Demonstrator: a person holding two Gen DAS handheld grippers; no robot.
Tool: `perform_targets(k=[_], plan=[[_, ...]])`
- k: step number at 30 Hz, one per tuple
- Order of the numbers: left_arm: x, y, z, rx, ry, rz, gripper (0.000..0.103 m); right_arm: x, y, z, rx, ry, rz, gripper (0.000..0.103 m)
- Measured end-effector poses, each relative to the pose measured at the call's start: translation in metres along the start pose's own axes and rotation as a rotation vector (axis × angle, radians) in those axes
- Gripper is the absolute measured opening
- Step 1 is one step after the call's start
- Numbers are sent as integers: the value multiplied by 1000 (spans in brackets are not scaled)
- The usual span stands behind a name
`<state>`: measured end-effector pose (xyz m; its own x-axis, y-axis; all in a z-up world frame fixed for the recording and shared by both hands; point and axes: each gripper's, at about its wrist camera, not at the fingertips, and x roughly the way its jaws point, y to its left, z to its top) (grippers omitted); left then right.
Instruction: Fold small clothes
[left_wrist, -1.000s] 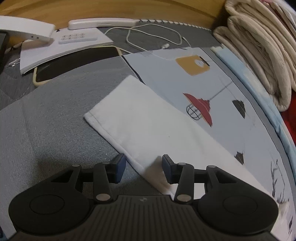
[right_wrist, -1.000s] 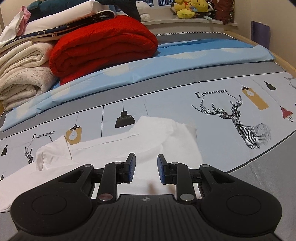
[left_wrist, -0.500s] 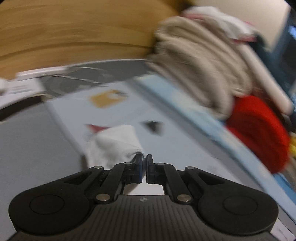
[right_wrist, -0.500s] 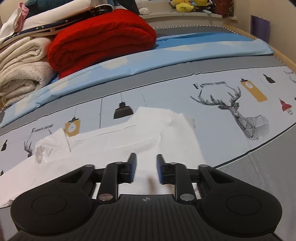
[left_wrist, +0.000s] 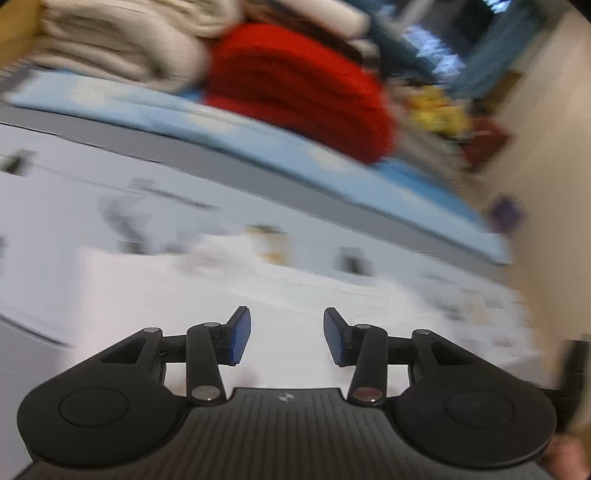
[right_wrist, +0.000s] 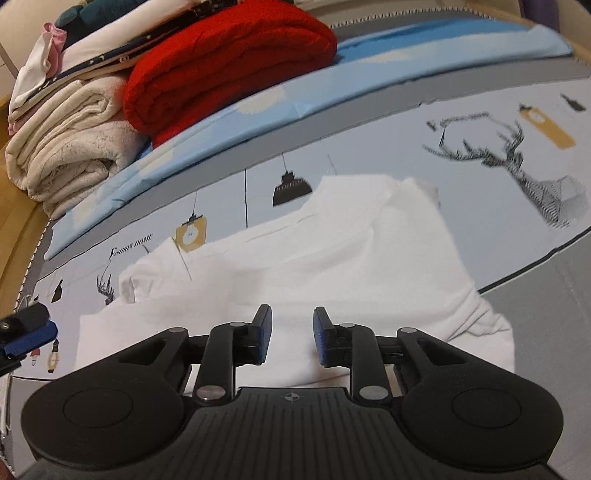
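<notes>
Swung across from the garment's far end, the left gripper (left_wrist: 287, 338) is opening its fingers over the white cotton garment (right_wrist: 332, 258) — nothing between them. Right gripper (right_wrist: 291, 336) opening too, empty. Garment lies on the printed bedsheet (right_wrist: 480, 147), one fold laid — more remain.

Both tongs (left_wrist: 287, 338) (right_wrist: 291, 338) opening, empty

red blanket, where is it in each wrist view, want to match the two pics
Left wrist: the red blanket sits at top centre, blurred, right of the cream blankets.
Right wrist: the red blanket sits upper left of centre, sharp, right of the cream blankets.
Shared landmark: the light blue sheet running under the blanket's near edge in both views.
</notes>
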<state>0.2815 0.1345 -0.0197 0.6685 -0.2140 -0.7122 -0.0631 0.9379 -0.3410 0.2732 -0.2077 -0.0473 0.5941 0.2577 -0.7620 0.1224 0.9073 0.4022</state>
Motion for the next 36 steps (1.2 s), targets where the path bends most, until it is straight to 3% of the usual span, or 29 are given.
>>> perform_targets(k=[3,5,8,11,17,18,19,20,21,24,27,28,30,31,33,36], plan=[[14,31,6,-37,29,229,48,10,2,-1,16,35,10,26],[20,54,8,-108,57,299,48,19,6,-3,18,55,17,28],[21,71,13,-201,64,305,48,35,14,-6,38,88,24,38],[21,73,18,-207,57,302,48,47,26,-9,44,99,47,46],[24,76,25,-221,63,292,48,62,55,-14,-78,92,16,47],[14,80,25,-224,59,294,48,65,59,-15,-104,83,-3,46],[12,83,25,-226,58,298,48,67,62,-16,-123,73,-15,31],[12,84,26,-230,58,301,48,68,63,-16,-133,65,-16,5],[10,85,27,-236,54,303,48,68,64,-15,-138,52,-20,4],[7,86,29,-236,32,332,48,47,59,-4,-95,-49,8,3],[5,89,32,-254,15,355,48,2,50,13,-53,-262,95,3],[4,89,33,-260,10,355,48,-13,46,18,-58,-340,94,3],[6,87,33,-251,12,356,48,-33,32,24,-72,-441,-13,3],[8,85,33,-245,15,357,48,-31,21,27,-56,-429,-85,3],[12,80,32,-228,24,358,48,-16,-18,30,45,-316,-187,3],[21,72,29,-210,44,345,48,2,-69,24,178,-169,-236,3]])
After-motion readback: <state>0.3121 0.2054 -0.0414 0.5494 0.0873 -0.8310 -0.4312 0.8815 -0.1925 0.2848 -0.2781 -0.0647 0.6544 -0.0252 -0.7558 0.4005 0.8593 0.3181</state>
